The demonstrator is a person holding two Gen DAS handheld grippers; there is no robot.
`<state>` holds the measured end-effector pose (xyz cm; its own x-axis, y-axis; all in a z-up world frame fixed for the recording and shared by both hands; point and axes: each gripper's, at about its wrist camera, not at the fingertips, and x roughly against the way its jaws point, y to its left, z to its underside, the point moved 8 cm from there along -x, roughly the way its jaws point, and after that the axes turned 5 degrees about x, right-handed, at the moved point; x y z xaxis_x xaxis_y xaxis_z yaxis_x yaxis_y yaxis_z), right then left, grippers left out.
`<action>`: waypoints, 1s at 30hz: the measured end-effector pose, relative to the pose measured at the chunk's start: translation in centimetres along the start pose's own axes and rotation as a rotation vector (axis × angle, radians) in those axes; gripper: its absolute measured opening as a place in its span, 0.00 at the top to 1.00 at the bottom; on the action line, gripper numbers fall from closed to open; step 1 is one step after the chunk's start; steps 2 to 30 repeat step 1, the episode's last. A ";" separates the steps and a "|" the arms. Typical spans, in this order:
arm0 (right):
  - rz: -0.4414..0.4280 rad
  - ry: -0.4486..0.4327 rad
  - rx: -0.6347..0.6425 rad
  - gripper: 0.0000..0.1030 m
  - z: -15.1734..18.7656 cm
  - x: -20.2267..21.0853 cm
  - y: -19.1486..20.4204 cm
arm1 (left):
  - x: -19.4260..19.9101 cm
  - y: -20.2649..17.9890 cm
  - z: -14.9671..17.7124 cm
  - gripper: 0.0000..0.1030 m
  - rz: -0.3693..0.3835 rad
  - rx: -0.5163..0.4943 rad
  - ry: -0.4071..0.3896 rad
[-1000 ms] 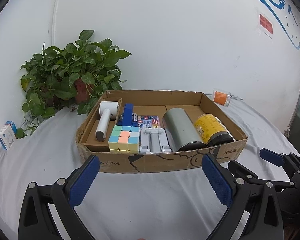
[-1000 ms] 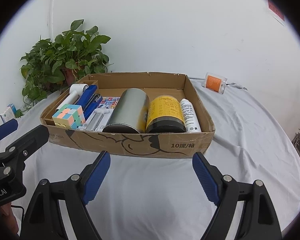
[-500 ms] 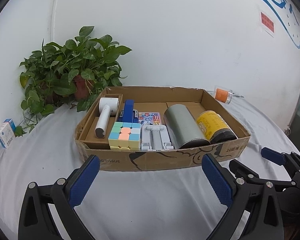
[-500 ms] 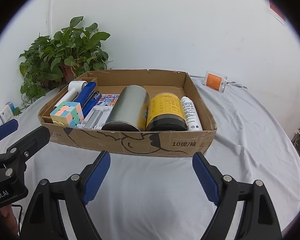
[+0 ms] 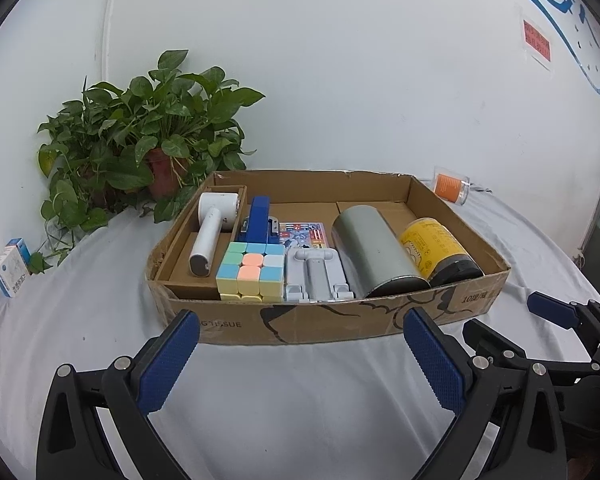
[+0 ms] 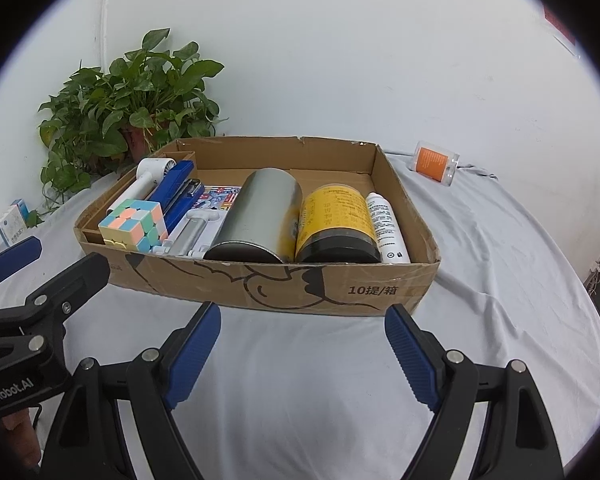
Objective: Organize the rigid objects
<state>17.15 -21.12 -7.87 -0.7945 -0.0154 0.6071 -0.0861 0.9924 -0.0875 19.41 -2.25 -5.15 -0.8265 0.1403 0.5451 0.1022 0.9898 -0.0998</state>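
Right claw point(image 6: 302, 346) wide apart, only its view shows white bottle point(image 6: 386, 222)

a plain white wall point(image 5: 340, 80) stands behind a table draped in a wrinkled pale grey cloth point(image 5: 300, 400). a blue painted curve point(image 5: 556, 12) and a small red notice point(image 5: 537, 44) mark the wall's upper right. a leafy green potted plant point(image 5: 140, 140) sits at the back left against the wall.

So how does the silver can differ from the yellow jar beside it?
The silver can is plain bare metal; the yellow jar carries a printed yellow label. The can looks longer, the jar shorter with a dark end. Both lie on their sides, next to each other in the cardboard box.
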 end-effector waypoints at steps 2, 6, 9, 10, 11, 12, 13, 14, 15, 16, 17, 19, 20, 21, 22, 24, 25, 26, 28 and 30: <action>-0.012 -0.004 0.004 0.18 -0.2 -0.2 0.0 | -0.4 0.3 -0.2 0.01 0.009 0.006 0.010; -0.012 -0.004 0.004 0.18 -0.2 -0.2 0.0 | -0.4 0.3 -0.2 0.01 0.009 0.006 0.010; -0.012 -0.004 0.004 0.18 -0.2 -0.2 0.0 | -0.4 0.3 -0.2 0.01 0.009 0.006 0.010; -0.012 -0.004 0.004 0.18 -0.2 -0.2 0.0 | -0.4 0.3 -0.2 0.01 0.009 0.006 0.010; -0.012 -0.004 0.004 0.18 -0.2 -0.2 0.0 | -0.4 0.3 -0.2 0.01 0.009 0.006 0.010; -0.012 -0.004 0.004 0.18 -0.2 -0.2 0.0 | -0.4 0.3 -0.2 0.01 0.009 0.006 0.010; -0.012 -0.004 0.004 0.18 -0.2 -0.2 0.0 | -0.4 0.3 -0.2 0.01 0.009 0.006 0.010; -0.012 -0.004 0.004 0.18 -0.2 -0.2 0.0 | -0.4 0.3 -0.2 0.01 0.009 0.006 0.010; -0.012 -0.004 0.004 0.18 -0.2 -0.2 0.0 | -0.4 0.3 -0.2 0.01 0.009 0.006 0.010; -0.012 -0.004 0.004 0.18 -0.2 -0.2 0.0 | -0.4 0.3 -0.2 0.01 0.009 0.006 0.010; -0.012 -0.004 0.004 0.18 -0.2 -0.2 0.0 | -0.4 0.3 -0.2 0.01 0.009 0.006 0.010; -0.012 -0.004 0.004 0.18 -0.2 -0.2 0.0 | -0.4 0.3 -0.2 0.01 0.009 0.006 0.010; -0.012 -0.004 0.004 0.18 -0.2 -0.2 0.0 | -0.4 0.3 -0.2 0.01 0.009 0.006 0.010; -0.012 -0.004 0.004 0.18 -0.2 -0.2 0.0 | -0.4 0.3 -0.2 0.01 0.009 0.006 0.010; -0.012 -0.004 0.004 0.18 -0.2 -0.2 0.0 | -0.4 0.3 -0.2 0.01 0.009 0.006 0.010; -0.012 -0.004 0.004 0.18 -0.2 -0.2 0.0 | -0.4 0.3 -0.2 0.01 0.009 0.006 0.010; -0.012 -0.004 0.004 0.18 -0.2 -0.2 0.0 | -0.4 0.3 -0.2 0.01 0.009 0.006 0.010; -0.012 -0.004 0.004 0.18 -0.2 -0.2 0.0 | -0.4 0.3 -0.2 0.01 0.009 0.006 0.010; -0.012 -0.004 0.004 0.18 -0.2 -0.2 0.0 | -0.4 0.3 -0.2 0.01 0.009 0.006 0.010; -0.012 -0.004 0.004 0.18 -0.2 -0.2 0.0 | -0.4 0.3 -0.2 0.01 0.009 0.006 0.010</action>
